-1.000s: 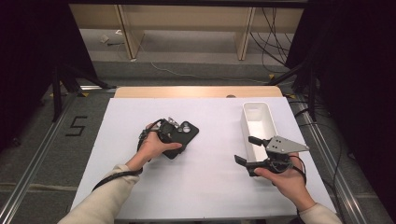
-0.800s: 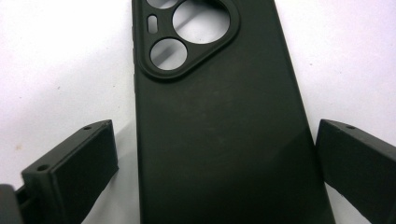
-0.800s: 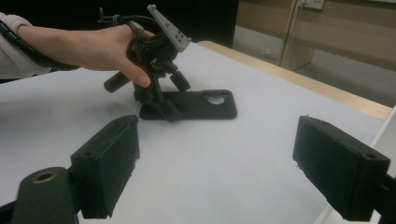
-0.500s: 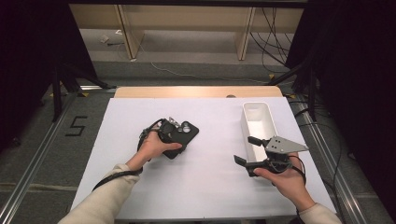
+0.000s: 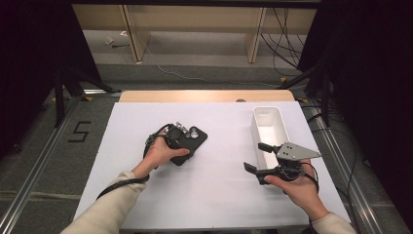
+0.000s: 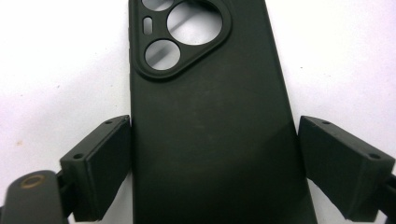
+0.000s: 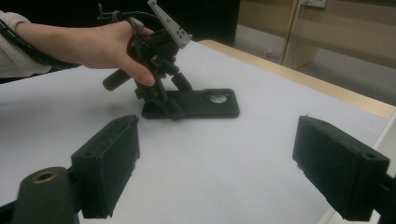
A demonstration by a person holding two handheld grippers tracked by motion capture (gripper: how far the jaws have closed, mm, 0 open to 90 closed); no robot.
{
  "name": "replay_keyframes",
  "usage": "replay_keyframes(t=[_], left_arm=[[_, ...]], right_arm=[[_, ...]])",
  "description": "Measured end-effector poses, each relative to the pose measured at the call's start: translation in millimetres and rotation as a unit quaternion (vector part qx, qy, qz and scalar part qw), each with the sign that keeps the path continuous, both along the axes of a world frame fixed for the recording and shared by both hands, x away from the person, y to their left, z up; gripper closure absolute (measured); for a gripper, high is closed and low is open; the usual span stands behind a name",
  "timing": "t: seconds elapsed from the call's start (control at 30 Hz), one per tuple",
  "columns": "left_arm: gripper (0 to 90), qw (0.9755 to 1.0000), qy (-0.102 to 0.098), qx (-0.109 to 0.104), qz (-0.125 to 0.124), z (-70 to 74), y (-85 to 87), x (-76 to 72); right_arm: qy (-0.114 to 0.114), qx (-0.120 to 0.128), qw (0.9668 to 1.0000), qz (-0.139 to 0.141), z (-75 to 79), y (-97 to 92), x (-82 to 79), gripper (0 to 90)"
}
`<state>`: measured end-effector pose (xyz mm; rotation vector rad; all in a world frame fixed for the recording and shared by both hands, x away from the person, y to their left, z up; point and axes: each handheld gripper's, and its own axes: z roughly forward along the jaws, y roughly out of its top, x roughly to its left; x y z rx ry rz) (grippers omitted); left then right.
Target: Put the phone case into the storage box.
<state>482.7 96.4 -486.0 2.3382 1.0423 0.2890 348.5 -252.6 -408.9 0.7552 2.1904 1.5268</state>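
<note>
the left gripper (image 5: 181, 140) points down toward the tabletop (image 5: 219, 195), its jaws having just been closing in on either side of the phone case (image 6: 210, 140). the right gripper (image 5: 260, 157), held level in the right hand (image 5: 297, 187), has its jaws spread wide, gripping nothing.

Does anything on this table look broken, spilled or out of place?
Nothing stands out. The black phone case lies flat and whole on the white table, between the left gripper's jaws. The white bin stands upright by the right gripper.
</note>
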Motion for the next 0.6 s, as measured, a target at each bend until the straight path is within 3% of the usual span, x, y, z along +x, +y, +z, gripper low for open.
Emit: replay_keyframes(t=[0.6], left_arm=[[15.1,0.9999,-0.011,-0.005,0.008,1.9,-1.2,-4.4]], right_arm=[[0.001,0.002,1.0,-0.001,-0.1,-0.1,0.2,16.2]])
